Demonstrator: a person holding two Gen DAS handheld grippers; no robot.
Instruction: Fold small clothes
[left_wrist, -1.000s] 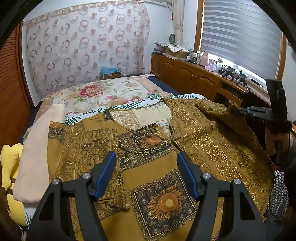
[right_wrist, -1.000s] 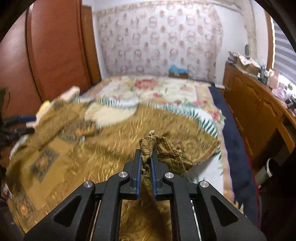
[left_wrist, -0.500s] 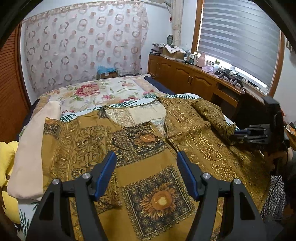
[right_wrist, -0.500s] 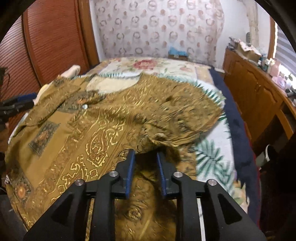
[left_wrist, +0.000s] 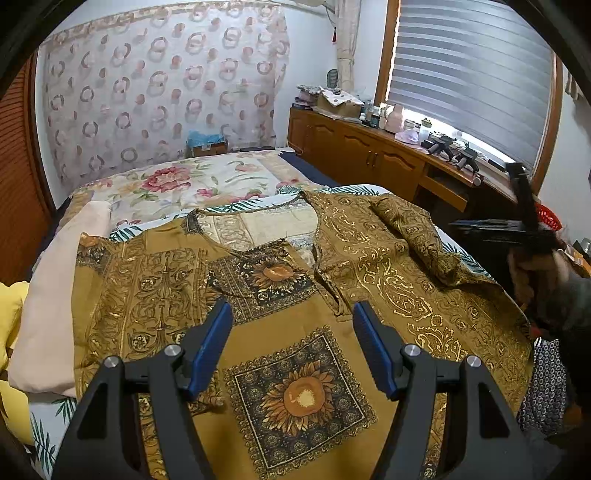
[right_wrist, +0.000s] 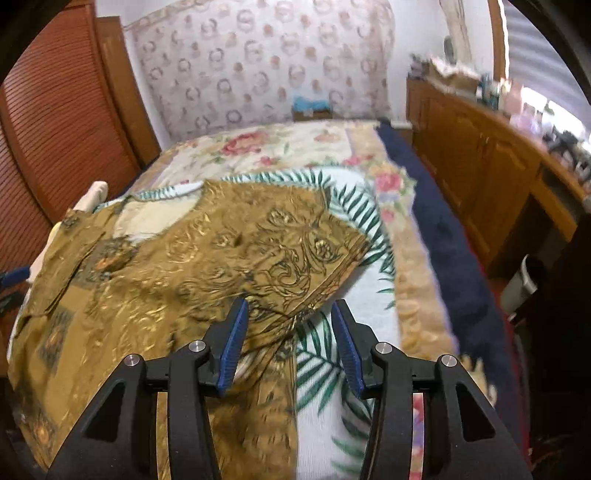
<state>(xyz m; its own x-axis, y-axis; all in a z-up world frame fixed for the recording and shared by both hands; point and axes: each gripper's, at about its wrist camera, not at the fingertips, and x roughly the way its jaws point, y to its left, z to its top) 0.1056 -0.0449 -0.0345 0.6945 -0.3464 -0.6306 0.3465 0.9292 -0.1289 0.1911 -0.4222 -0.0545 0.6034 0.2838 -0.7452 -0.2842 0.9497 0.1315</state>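
A mustard-gold patterned tunic (left_wrist: 295, 295) with sunflower squares lies spread on the bed. Its right sleeve (left_wrist: 413, 232) is folded inward onto the body. My left gripper (left_wrist: 291, 332) hangs open above the tunic's front, holding nothing. In the right wrist view the tunic (right_wrist: 221, 258) fills the left half, with its folded sleeve edge just ahead of my right gripper (right_wrist: 290, 328). That gripper stands open, and no cloth is between its blue pads (right_wrist: 232, 343). From the left wrist view my right gripper (left_wrist: 495, 227) shows edge-on at the far right, held by a hand.
A floral bedspread (left_wrist: 177, 181) covers the bed. Pale pink cloth (left_wrist: 55, 295) and something yellow (left_wrist: 11, 314) lie at the bed's left edge. A wooden cabinet (left_wrist: 369, 155) with clutter runs along the right wall under the window. A louvred wooden door (right_wrist: 55, 129) stands left.
My right gripper carried the sleeve inward over the tunic, opened, let it go, then drew back to the right. The left gripper stayed open and shifted only slightly.
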